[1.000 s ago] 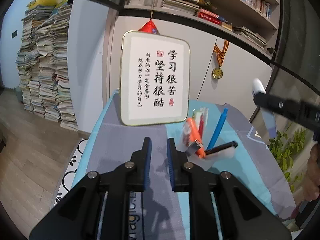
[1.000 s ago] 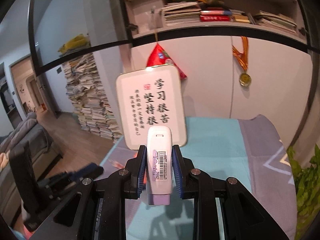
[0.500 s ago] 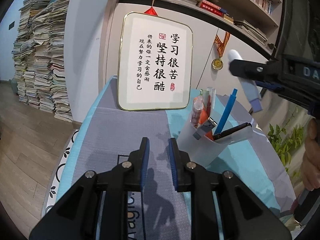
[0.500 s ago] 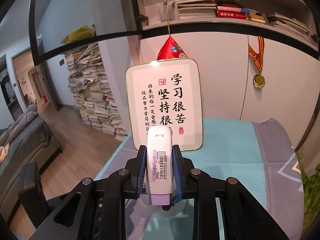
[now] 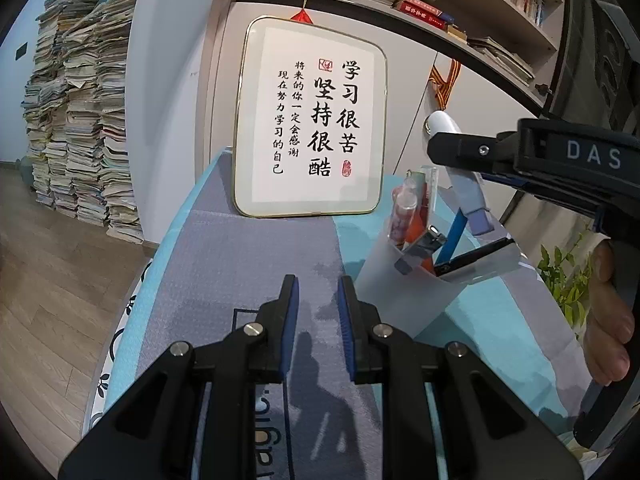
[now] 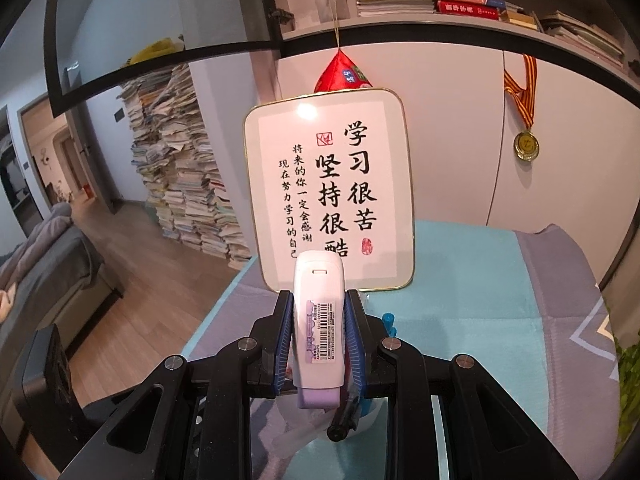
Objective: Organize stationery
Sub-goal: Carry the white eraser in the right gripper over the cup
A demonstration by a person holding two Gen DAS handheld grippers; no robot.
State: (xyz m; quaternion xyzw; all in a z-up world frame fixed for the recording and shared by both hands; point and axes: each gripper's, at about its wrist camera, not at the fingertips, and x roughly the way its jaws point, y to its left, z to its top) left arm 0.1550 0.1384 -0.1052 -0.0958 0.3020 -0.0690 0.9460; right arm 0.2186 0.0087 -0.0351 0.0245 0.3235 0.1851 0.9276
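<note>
The right gripper (image 6: 319, 340) is clamped on a white plastic correction-tape dispenser with a lilac cap (image 6: 319, 332), both blue pads pressing its 2 flat sides. The dispenser's long axis runs along the fingers, lilac cap toward the hand. In the left wrist view the dispenser (image 5: 466, 188) hangs directly above the translucent white plastic pen cup (image 5: 404, 292), lilac end lowest. Judged next move: a straight descent into the cup, between the blue pen (image 5: 454, 236) and the cup's far rim. The left gripper (image 5: 318, 320) holds nothing, jaws nearly closed, just beside the cup on the grey-and-teal tablecloth (image 5: 248, 264).
</note>
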